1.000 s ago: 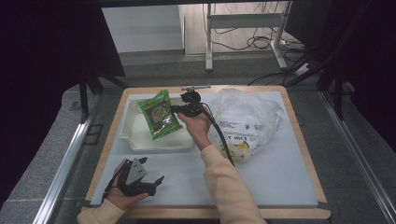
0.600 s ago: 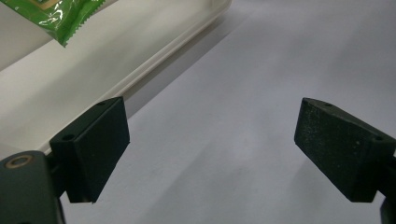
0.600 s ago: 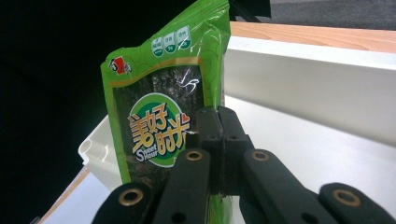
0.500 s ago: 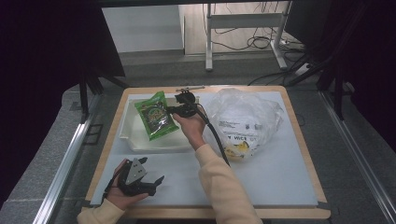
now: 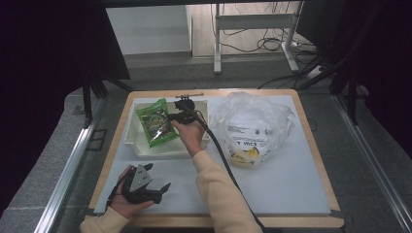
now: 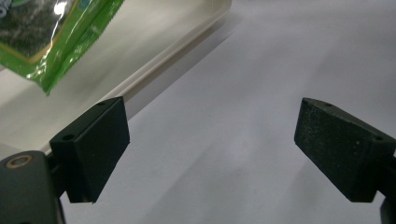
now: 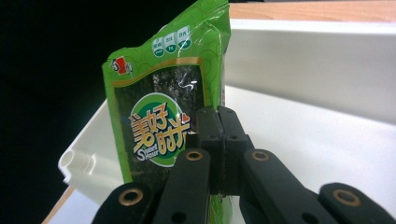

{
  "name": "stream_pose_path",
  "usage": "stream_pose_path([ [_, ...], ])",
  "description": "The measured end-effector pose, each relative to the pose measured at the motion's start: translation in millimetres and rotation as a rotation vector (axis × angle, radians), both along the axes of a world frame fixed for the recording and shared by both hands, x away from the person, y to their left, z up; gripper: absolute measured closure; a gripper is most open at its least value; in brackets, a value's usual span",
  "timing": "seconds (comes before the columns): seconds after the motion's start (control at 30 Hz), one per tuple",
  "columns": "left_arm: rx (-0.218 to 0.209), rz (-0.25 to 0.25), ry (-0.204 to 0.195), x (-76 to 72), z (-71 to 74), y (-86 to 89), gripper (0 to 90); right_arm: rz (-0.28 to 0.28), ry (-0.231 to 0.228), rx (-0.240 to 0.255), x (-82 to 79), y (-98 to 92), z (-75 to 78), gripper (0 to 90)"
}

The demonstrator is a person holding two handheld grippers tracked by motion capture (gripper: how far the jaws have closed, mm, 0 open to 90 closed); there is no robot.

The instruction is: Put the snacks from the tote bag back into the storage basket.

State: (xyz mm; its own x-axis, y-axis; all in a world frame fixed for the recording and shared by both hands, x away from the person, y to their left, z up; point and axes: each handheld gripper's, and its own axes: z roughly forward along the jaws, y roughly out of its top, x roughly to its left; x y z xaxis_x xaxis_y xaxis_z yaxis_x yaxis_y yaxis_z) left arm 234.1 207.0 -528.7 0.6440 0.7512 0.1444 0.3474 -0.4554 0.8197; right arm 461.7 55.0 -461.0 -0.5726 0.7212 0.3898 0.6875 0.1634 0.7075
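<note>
Pale grey mat (image 5: 291, 184) on a wood-edged table, dark surroundings, cables on the floor beyond. Your right gripper (image 5: 171, 118) has its black jaws pinched together on the edge of a glossy green seaweed snack packet (image 5: 156, 122); in the right gripper view the two pads (image 7: 218, 128) meet on the packet's (image 7: 159, 107) right margin, beside its round yellow-lettered logo, and the packet stands nearly upright in front of the camera. Packet sits over the shallow white plastic tray (image 5: 137, 145), at its left half, with the tray's far wall (image 7: 327, 70) behind it; whether its lower edge touches the tray floor, you cannot tell. Your left gripper (image 5: 160, 189) rests low on the mat near the front edge, well apart from the right one, jaws spread wide with nothing between them; its own view shows bare mat (image 6: 224, 121) between the pads and the tray's rim (image 6: 154, 70) just beyond. Right of the tray lies a crumpled clear plastic bag (image 5: 252, 126) with printed text, something yellow showing inside.
</note>
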Motion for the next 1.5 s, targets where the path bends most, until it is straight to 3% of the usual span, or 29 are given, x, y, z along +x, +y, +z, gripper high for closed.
stream_pose_path([
  [0.47,0.004,-0.004,-0.005,-0.6,1.7,2.3,10.4,-0.109,0.058,0.025,4.7,19.1,-30.5,89.7],
  [0.7,-0.003,-0.002,-0.002,-0.8,2.0,2.9,10.4,-0.125,0.058,-0.025,4.8,28.3,-45.7,88.9],
  [0.77,-0.002,-0.003,-0.004,-0.6,2.3,3.6,10.4,-0.125,0.046,-0.049,4.3,30.1,-46.8,83.0],
  [0.8,-0.004,-0.002,-0.005,-0.6,2.3,3.8,10.4,-0.122,0.046,-0.056,4.2,31.0,-47.1,74.8],
  [0.87,-0.002,-0.002,-0.006,-0.5,2.4,4.2,10.3,-0.112,0.042,-0.082,3.3,31.6,-45.8,63.3],
  [0.93,-0.002,-0.001,-0.006,-0.5,2.5,4.2,10.3,-0.094,0.033,-0.079,2.7,30.6,-43.3,54.9],
  [1.07,-0.001,0.001,-0.008,-0.7,2.5,4.2,10.4,-0.046,0.009,-0.086,-1.5,27.5,-34.2,46.3],
  [1.13,0.001,0.003,-0.007,-0.7,2.5,4.5,10.3,-0.016,-0.012,-0.069,-4.0,25.0,-30.0,43.7],
  [1.33,-0.002,0.010,-0.006,-1.2,2.1,4.7,10.3,0.075,-0.088,-0.085,-17.6,13.2,-15.1,37.3],
  [1.5,0.006,0.019,-0.005,-1.2,1.4,4.1,10.2,0.157,-0.144,-0.036,-27.1,-3.7,-4.5,35.5],
])
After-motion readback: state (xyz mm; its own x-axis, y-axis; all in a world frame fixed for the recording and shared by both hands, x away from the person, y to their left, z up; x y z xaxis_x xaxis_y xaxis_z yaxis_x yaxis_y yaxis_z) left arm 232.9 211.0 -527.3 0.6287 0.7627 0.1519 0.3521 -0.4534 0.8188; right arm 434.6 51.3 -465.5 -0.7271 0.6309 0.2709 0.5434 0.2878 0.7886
